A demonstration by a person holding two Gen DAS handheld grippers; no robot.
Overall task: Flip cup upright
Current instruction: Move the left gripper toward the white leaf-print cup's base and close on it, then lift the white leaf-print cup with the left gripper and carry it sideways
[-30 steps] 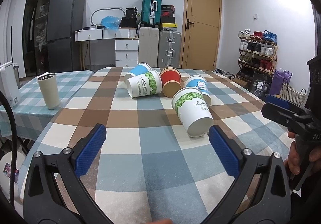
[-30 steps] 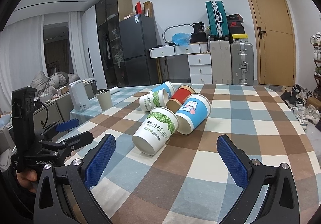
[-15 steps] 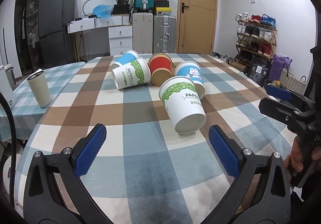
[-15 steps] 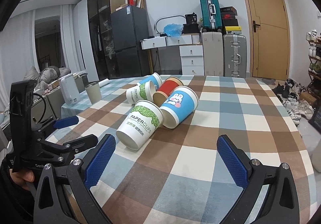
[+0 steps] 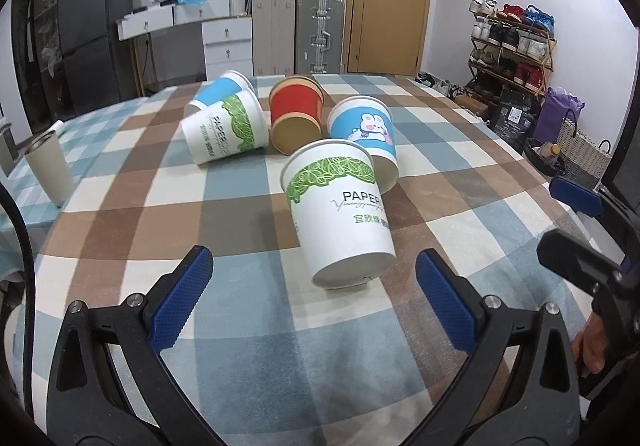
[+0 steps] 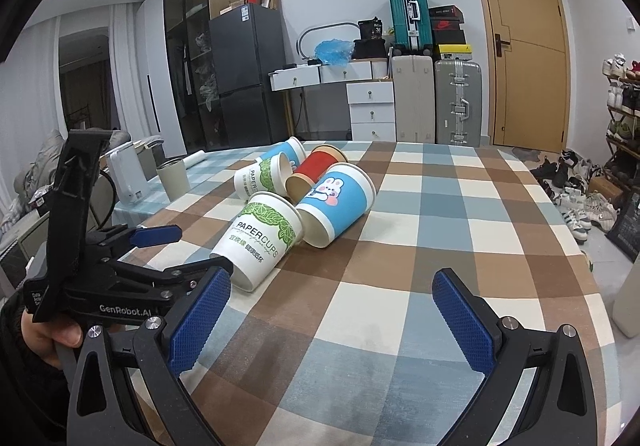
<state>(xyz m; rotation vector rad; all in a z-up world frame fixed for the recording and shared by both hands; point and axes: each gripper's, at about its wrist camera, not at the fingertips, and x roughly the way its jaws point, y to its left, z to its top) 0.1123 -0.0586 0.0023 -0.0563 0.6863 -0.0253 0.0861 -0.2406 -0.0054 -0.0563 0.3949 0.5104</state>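
Left wrist view: left hand-held gripper (image 5: 314, 296) has jaws wide apart, empty, low over the checked counter (image 5: 248, 346). Nearest green-leaf paper cup (image 5: 340, 214) lies on its side just ahead between the blue pads, base toward the camera, mouth pointing away. Its rim end touches or nearly touches the blue bunny cup (image 5: 366, 134) behind it. Red cup (image 5: 296, 112), second green-leaf cup (image 5: 226, 128) and a plain blue cup (image 5: 218, 92) lie tipped further back. Beige tumbler (image 5: 48, 166) stands upright, well apart at left. Right hand-held gripper (image 5: 576, 226) shows at the right edge, pads spread.

Right wrist view: right hand-held gripper (image 6: 330, 320) is also spread, holding nothing. The same green-leaf paper cup (image 6: 260, 238) lies near the left hand-held gripper (image 6: 172, 250), whose jaws stand apart beside the cup's base.

Handling judgement: thin paper, apparently empty, so very light and soft-walled; a hard squeeze would likely dent it, and it rolls easily when nudged. Best hold is probably across the side wall near the base, where the bottom disc stiffens it, with light pressure, then pivot it onto the base. Neighbouring bunny cup may get bumped.
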